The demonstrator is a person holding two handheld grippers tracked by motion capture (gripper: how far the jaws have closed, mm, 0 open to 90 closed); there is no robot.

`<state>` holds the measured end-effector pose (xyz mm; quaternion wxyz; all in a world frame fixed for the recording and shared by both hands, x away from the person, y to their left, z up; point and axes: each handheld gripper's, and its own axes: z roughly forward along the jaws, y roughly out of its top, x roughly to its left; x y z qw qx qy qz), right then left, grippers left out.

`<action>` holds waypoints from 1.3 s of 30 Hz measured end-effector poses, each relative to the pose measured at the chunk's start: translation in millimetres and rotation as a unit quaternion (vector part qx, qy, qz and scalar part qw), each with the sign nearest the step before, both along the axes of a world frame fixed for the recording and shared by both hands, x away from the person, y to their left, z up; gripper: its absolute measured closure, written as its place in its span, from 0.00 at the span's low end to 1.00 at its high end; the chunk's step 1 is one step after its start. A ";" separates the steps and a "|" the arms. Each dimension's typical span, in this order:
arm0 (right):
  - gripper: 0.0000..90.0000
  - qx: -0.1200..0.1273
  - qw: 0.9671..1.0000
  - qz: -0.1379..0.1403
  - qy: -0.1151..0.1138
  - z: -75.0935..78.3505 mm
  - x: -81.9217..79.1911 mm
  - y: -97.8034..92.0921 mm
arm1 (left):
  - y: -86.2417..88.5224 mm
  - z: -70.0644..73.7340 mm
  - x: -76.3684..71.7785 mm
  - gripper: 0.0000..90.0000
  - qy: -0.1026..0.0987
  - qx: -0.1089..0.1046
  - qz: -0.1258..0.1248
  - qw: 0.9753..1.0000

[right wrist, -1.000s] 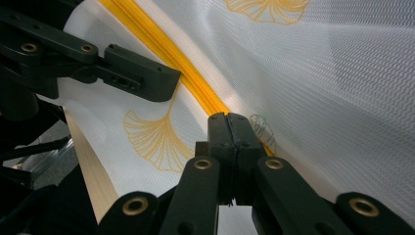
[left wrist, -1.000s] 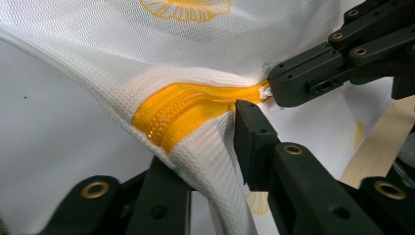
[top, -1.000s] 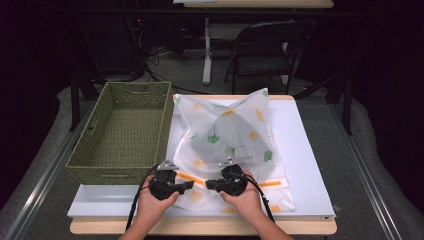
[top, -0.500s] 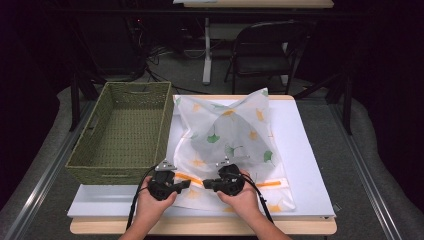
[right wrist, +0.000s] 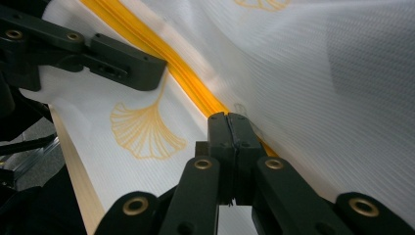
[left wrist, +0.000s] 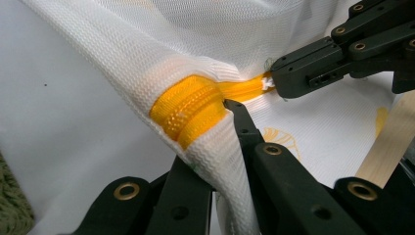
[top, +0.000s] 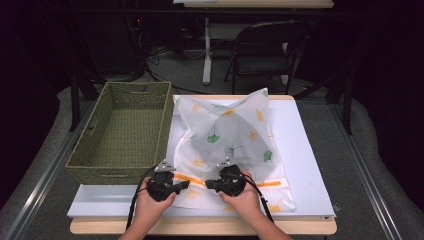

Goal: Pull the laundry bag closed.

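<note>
Mesh laundry bag (top: 227,145), leaf-printed with an orange zipper (top: 260,184), lies flat on the white counter (top: 305,150) beside the wicker basket (top: 122,132) in the high view; judged light, limp and prone to bunching. Left gripper view: left tongs (left wrist: 215,142) pinch the mesh at the zipper's end (left wrist: 188,105). Right gripper view: right tongs (right wrist: 228,122) pressed together on the zipper (right wrist: 195,90), apparently at its pull, the soundest hold.

Wicker basket (top: 120,132) walls the left; right table (top: 305,150) lies open.
</note>
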<state>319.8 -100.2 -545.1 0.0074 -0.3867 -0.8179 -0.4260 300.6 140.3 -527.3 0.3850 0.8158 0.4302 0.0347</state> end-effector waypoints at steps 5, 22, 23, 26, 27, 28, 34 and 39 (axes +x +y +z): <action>1.00 -0.007 1.000 -0.012 -0.004 2.8 -1.0 -11.5 | 3.2 0.2 0.9 0.98 -0.003 0.003 0.001 1.000; 1.00 -0.037 0.996 -0.076 -0.002 0.4 -6.6 -69.2 | 7.8 -0.8 1.4 0.98 -0.001 0.001 0.010 1.000; 1.00 -0.037 0.996 -0.076 -0.002 0.4 -6.6 -69.2 | 7.8 -0.8 1.4 0.98 -0.001 0.001 0.010 1.000; 1.00 -0.037 0.996 -0.076 -0.002 0.4 -6.6 -69.2 | 8.8 -1.1 2.3 0.98 0.000 0.004 0.009 1.000; 1.00 -0.053 0.992 -0.117 0.007 -2.9 -9.4 -104.6 | 8.8 -1.1 2.3 0.98 0.000 0.004 0.009 1.000; 1.00 -0.053 0.992 -0.117 0.007 -2.9 -9.4 -104.6 | 9.2 -1.6 2.2 0.98 0.002 0.004 0.008 1.000; 1.00 -0.072 0.981 -0.181 0.001 -3.5 -17.8 -156.4 | 9.8 -2.9 2.2 0.98 0.003 0.002 0.012 1.000; 1.00 -0.079 0.971 -0.227 0.001 -3.9 -26.6 -190.9 | 10.8 -3.5 2.7 0.98 0.005 0.002 0.010 1.000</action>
